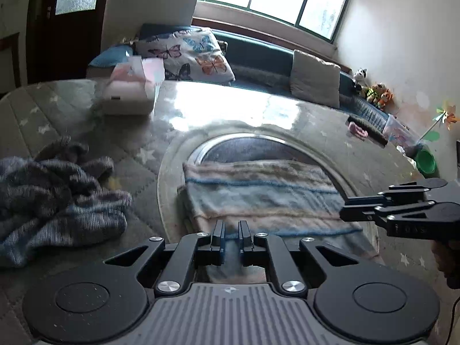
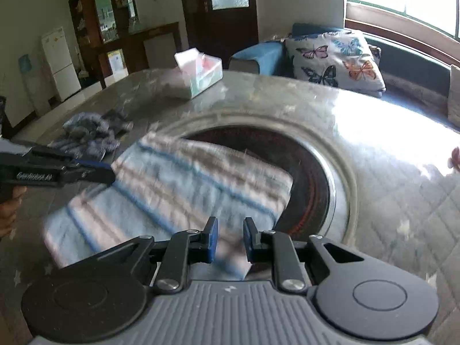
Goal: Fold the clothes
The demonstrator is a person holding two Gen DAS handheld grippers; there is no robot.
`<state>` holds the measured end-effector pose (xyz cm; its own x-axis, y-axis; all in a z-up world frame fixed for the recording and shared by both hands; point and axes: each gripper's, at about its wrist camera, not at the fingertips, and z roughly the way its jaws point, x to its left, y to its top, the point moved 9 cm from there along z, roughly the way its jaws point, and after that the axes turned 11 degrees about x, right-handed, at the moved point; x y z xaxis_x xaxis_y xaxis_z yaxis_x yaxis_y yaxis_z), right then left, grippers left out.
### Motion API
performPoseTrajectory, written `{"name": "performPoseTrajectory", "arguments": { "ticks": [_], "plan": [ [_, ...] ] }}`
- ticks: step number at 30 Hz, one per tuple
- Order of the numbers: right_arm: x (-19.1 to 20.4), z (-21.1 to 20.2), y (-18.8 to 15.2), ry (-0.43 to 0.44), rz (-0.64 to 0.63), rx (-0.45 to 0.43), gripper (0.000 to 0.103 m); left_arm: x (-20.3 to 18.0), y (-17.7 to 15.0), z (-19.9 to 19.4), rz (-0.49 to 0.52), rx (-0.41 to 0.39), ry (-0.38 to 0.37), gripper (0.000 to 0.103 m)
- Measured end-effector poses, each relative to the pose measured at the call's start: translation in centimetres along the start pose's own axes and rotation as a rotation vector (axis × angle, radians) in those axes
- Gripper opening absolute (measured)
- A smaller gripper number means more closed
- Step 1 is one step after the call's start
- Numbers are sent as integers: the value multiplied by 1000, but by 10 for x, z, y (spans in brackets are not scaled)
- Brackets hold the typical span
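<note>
Striped knit, pale blue with tan and darker blue bands, lies flat over the round inset of the table (image 1: 287, 115): this striped garment (image 1: 258, 192) sits at 12 o'clock from both of your tongs. From the left gripper (image 1: 231, 237) its stripes, and so its long axis, run 9 to 3 o'clock; from the right gripper (image 2: 230, 237) they slant from about 10 to 4. Both pairs of fingers stand slightly apart over the near edge. Cloth shows in each gap, but you cannot tell whether it is between the pads or only below them; neither is closed on it. Both grippers are about equally near that edge, the left toward one end, the right toward the other.

By count: two garments, the striped one and a crumpled grey-blue garment (image 1: 54, 198) at 9 o'clock from the left gripper, well apart. One tissue box (image 1: 129, 95) sits at 11 o'clock.
</note>
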<state>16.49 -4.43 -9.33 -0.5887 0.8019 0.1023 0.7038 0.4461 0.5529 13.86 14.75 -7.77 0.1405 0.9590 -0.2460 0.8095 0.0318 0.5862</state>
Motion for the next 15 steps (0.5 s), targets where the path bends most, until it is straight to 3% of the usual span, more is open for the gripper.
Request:
{"name": "performPoseTrajectory", "arguments": {
  "ticks": [9, 15],
  "plan": [
    [-15, 21, 16, -40, 29, 10, 19, 11, -2, 8, -25, 28, 20, 10],
    [30, -8, 8, 9, -105, -15, 20, 17, -3, -5, -67, 27, 40, 12]
  ]
}}
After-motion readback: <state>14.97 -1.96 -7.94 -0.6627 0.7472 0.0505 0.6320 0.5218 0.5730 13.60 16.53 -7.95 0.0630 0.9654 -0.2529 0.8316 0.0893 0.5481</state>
